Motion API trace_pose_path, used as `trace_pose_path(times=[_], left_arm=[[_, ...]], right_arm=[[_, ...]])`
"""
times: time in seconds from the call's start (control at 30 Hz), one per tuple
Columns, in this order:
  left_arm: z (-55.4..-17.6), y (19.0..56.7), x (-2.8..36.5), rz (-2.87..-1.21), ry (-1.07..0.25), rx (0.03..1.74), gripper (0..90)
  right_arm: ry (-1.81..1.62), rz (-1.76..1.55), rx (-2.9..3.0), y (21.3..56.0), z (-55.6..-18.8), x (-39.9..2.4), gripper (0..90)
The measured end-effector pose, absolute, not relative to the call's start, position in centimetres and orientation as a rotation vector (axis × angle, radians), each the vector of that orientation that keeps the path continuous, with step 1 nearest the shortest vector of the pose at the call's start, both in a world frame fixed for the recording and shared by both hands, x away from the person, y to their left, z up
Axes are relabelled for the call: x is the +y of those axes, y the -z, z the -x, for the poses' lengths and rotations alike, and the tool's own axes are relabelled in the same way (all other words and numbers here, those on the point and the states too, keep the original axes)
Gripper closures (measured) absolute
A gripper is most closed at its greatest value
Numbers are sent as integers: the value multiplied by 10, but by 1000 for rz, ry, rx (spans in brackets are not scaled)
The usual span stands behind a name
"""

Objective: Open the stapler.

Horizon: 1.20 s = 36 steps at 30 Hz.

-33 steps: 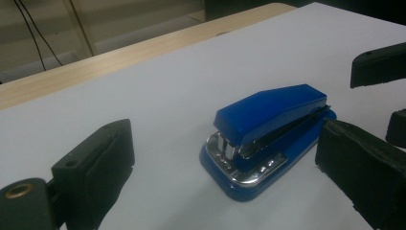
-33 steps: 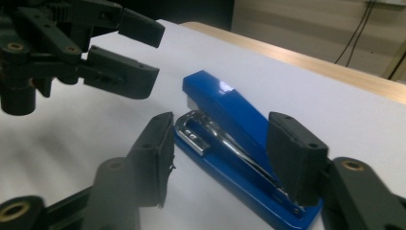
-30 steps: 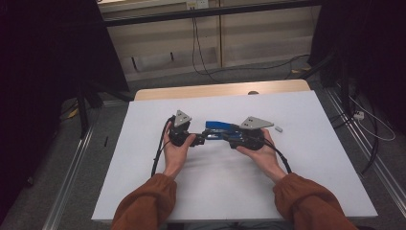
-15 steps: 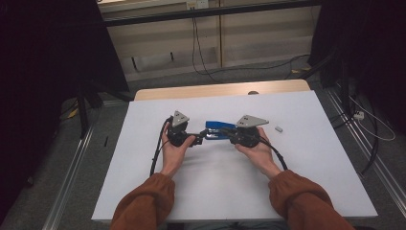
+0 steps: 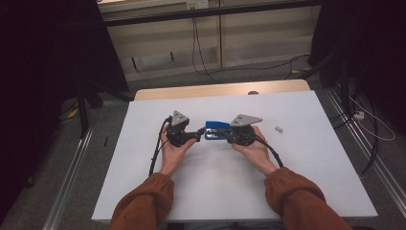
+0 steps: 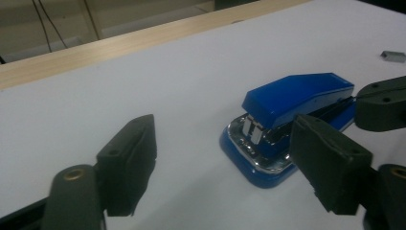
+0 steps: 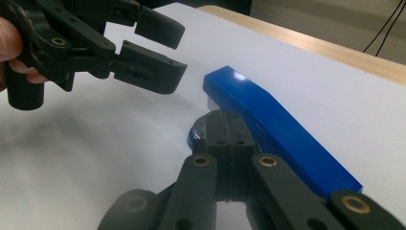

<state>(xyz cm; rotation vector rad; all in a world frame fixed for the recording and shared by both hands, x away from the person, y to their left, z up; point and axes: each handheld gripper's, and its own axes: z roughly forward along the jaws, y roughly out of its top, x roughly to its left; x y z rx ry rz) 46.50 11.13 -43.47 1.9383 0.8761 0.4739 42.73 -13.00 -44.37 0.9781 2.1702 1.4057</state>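
Both grippers and the glossy blue plastic stapler [image 6: 292,120] shifted slightly leftward; left gripper [image 6: 225,167] jaws spread apart (beside the stapler's front); right gripper [image 7: 225,139] jaws pressed together against its base.

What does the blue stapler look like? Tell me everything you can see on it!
The stapler is small, with a shiny blue top arm, a blue base and bright silver metal at its open mouth. It lies flat on the white table, near the middle. The right gripper is closed against its base end. The left gripper, jaws apart, points at its mouth without touching.
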Motion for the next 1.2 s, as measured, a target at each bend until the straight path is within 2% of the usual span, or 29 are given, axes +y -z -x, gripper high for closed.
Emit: trace_pose_path(times=[0.17, 0.3, 0.43, 0.57, 1.2], left_arm=[[-465, 437, 110, -1969, -407, 841, 505], [-466, 438, 109, -1966, -415, 845, 575], [-465, 439, 108, -1971, -396, 834, 786], [-465, 442, 102, -2000, -380, 822, 900], [-473, 450, 96, -2033, -383, 830, 900]], right_arm=[[-1384, -983, 2187, 443, -429, -128, 900], [-1378, -980, 2193, 444, -431, -126, 900], [-1350, -983, 2214, 447, -433, -123, 900], [-1324, -983, 2233, 450, -437, -121, 900], [-1177, -1026, 2320, 459, -447, -117, 900]])
